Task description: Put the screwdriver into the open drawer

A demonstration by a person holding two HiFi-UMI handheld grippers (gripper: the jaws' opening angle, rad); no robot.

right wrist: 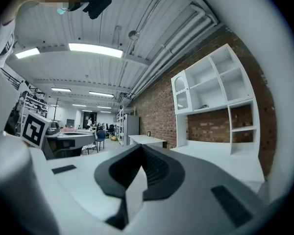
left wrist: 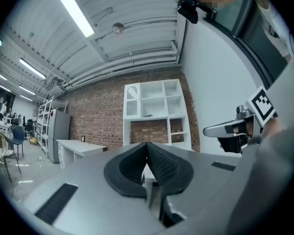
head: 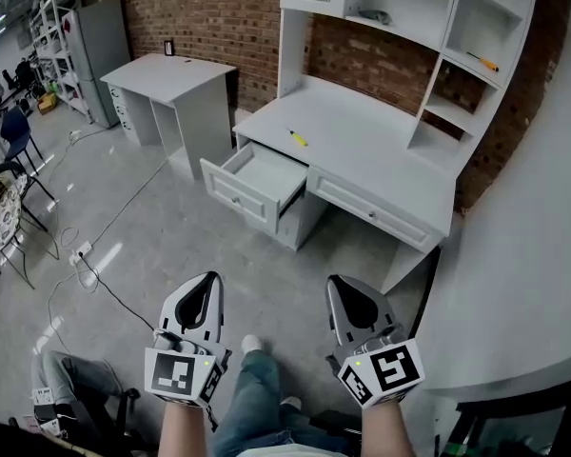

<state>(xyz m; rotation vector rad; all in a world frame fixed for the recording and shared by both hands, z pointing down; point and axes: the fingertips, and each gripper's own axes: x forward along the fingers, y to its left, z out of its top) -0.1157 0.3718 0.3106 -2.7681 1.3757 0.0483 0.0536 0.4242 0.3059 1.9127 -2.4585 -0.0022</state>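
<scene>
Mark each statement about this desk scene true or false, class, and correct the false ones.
1. The yellow screwdriver lies on the desk top. True.
2. The drawer on the desk's left side is pushed shut. False: it stands pulled open.
3. The right gripper is carrying the yellow screwdriver. False: it is shut and empty, well short of the desk.
4. The left gripper holds nothing. True.

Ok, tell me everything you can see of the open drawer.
The drawer is white, painted wood by the look, with a panelled front. It stands pulled well out, level, from under the left end of the desk top. Its inside shows bare. Nothing touches it but the desk.
</scene>
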